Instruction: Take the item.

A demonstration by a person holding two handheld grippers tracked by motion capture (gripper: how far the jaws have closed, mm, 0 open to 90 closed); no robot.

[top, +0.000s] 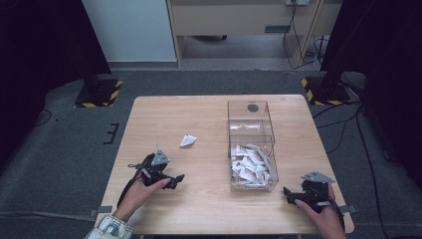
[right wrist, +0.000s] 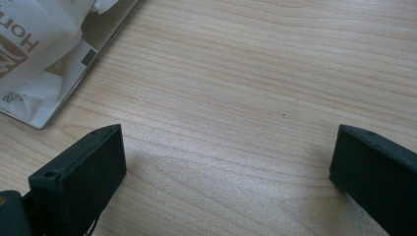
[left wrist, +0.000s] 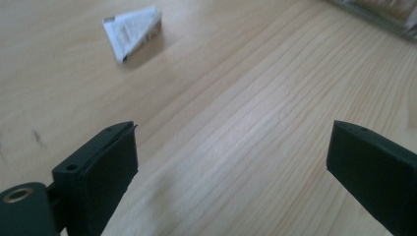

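In the high view, one loose packet (top: 188,141) lies ahead of the left gripper (top: 175,179); one clear box (top: 251,112) of many packets stands ahead-left of the right gripper (top: 287,193). In the left gripper view, jaws spread wide, the packet (left wrist: 132,29) is beyond the left finger (left wrist: 105,167). In the right gripper view, jaws gape, the box corner (right wrist: 44,120) is just past the left finger (right wrist: 83,172).

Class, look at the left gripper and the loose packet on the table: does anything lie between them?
Nothing visible does. Bare table lies between the open left gripper and the packet; the clear box stands off to the side.
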